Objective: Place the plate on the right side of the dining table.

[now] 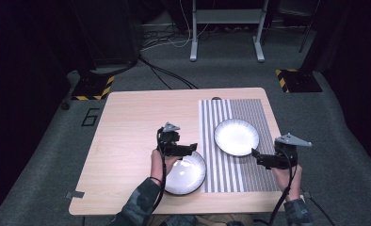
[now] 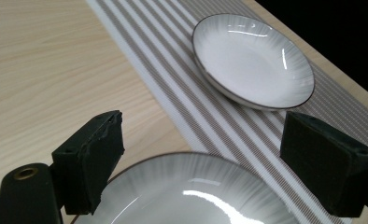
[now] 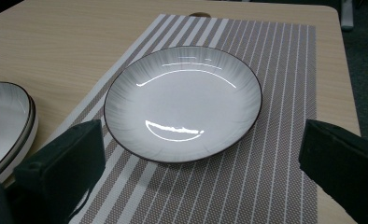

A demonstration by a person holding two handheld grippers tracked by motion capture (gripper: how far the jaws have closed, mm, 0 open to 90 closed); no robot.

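Across a pale wooden table (image 1: 127, 122), lying down its right side, a grey-and-white striped placemat (image 1: 240, 174). Sitting on the mat's far half, a single white plate with a dark rim (image 1: 236, 137). Resting at the mat's left edge, nearer the person, a second dish (image 1: 186, 174), looking in the right gripper view like two plates stacked (image 3: 4, 121). Hovering just above that near stack's far rim, the left gripper (image 1: 193, 148), jaws spread wide and gripping nothing. Pointing at the single plate from just beside its near right edge, the right gripper (image 1: 259, 157), likewise gaping wide and empty. Judging by the poses, approaching for a pickup, nothing yet being lifted. Next, probably: lowering one jaw under a rim and closing gently on the glossy, slippery edge.
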